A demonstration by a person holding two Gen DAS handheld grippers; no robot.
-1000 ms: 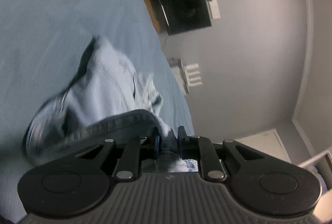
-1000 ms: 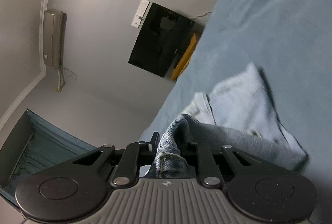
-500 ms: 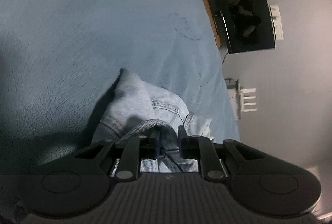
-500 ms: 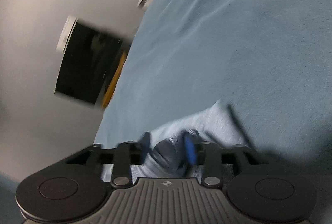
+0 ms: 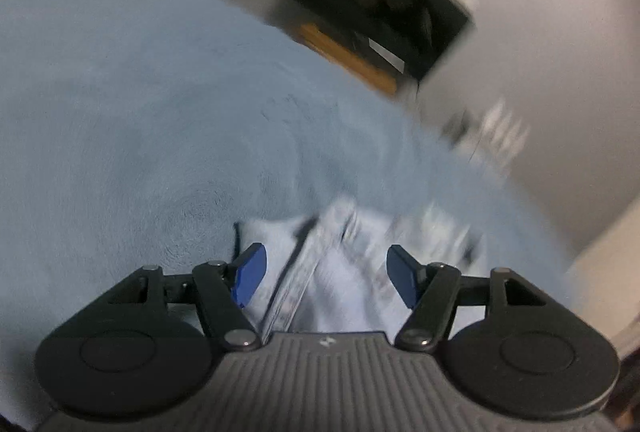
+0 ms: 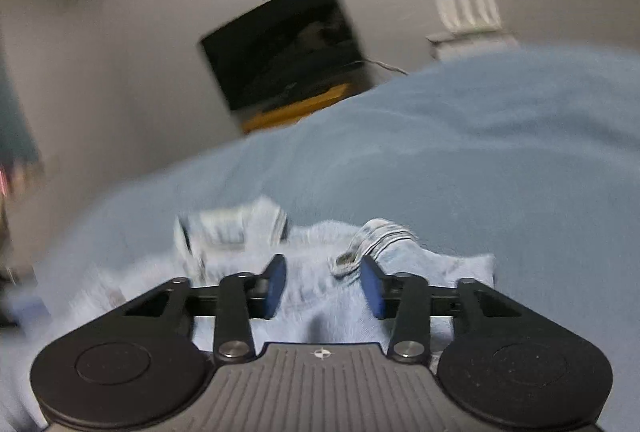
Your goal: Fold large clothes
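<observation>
Jeans (image 5: 344, 272) lie bunched on the blue bed (image 5: 140, 119), right under both my grippers. My left gripper (image 5: 326, 280) is spread wide and holds nothing; my right gripper (image 6: 324, 286) is also parted and empty, a frayed hem (image 6: 376, 236) at its 1 o'clock. I judge the fold is just laid, so I should press the layers flat and square the edges before regrasping. Farther off, at 12 o'clock, hangs a dark screen (image 6: 284, 51).

left gripper (image 5: 326, 278): black linkage arms, silver pivot screws, blue finger pads (image 5: 250, 274), grey ribbed body, small white emblem | right gripper (image 6: 323, 286): identically built, blue pads (image 6: 276, 286), round black side discs
</observation>
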